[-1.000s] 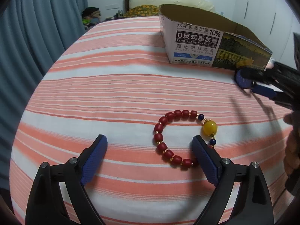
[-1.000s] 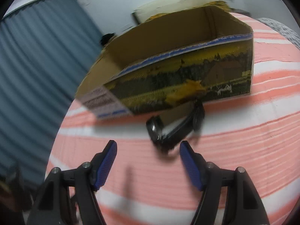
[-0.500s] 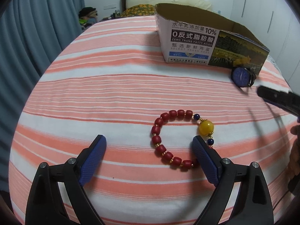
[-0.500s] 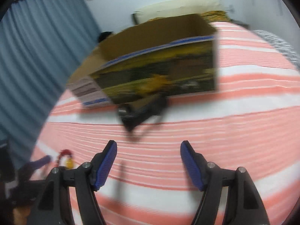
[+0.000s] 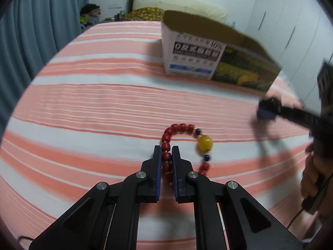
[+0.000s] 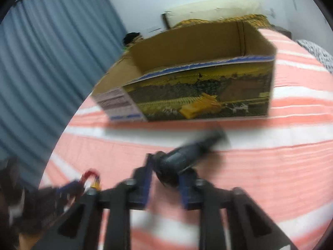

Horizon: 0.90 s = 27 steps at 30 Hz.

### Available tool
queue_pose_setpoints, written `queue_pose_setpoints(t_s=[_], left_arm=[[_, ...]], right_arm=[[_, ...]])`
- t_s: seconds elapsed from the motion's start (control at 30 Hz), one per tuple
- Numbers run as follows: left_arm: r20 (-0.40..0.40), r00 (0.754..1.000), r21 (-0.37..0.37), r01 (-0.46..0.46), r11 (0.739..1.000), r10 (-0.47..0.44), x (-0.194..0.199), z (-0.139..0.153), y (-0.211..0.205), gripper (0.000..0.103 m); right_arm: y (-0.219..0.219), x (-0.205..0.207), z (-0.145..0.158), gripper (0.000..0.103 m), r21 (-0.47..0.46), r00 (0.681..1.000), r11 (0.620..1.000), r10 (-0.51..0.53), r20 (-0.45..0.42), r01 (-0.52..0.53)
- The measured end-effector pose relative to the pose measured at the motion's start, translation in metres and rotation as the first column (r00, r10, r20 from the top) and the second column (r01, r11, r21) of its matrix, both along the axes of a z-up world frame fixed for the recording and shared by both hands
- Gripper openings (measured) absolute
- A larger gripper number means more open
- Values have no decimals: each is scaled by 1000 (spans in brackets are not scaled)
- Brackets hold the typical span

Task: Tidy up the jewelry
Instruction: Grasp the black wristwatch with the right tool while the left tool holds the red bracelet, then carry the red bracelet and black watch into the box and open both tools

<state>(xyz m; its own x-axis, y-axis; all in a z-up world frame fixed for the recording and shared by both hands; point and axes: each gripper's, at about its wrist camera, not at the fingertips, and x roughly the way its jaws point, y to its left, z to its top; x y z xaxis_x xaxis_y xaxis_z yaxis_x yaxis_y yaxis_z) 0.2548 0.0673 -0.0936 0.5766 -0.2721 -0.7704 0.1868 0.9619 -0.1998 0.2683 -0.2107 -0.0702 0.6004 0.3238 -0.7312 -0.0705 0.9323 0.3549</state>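
Jaws just closed: left gripper clamps bracelet, right gripper clamps watch; cardboard box beyond.

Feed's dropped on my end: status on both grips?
Left hand-held gripper just closed on bracelet. Right hand-held gripper just closed on watch. Box ahead, open, nothing between.

This is a bedroom in a home: a big bed with a striped sheet, a pillow (cream-colored), blue curtains, and white closet doors.
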Motion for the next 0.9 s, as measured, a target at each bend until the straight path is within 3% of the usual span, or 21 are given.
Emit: queue_pose_setpoints(t_s=[0.2,0.4,0.9], left_arm=[[48,998,-166,38,985,-31,-15,38,-2,8],[84,995,-235,76,969,-58,-24,74,-9,8],[143,985,-161,115,980,-92,-12,125,-30,8]], right_arm=[[-11,-38,26,14,-54,995,994,96,11,-96],[-13,-65,53,14,-79,985,984,166,37,-163],[-6,-74,67,14,-136,965,956,263,16,-258]])
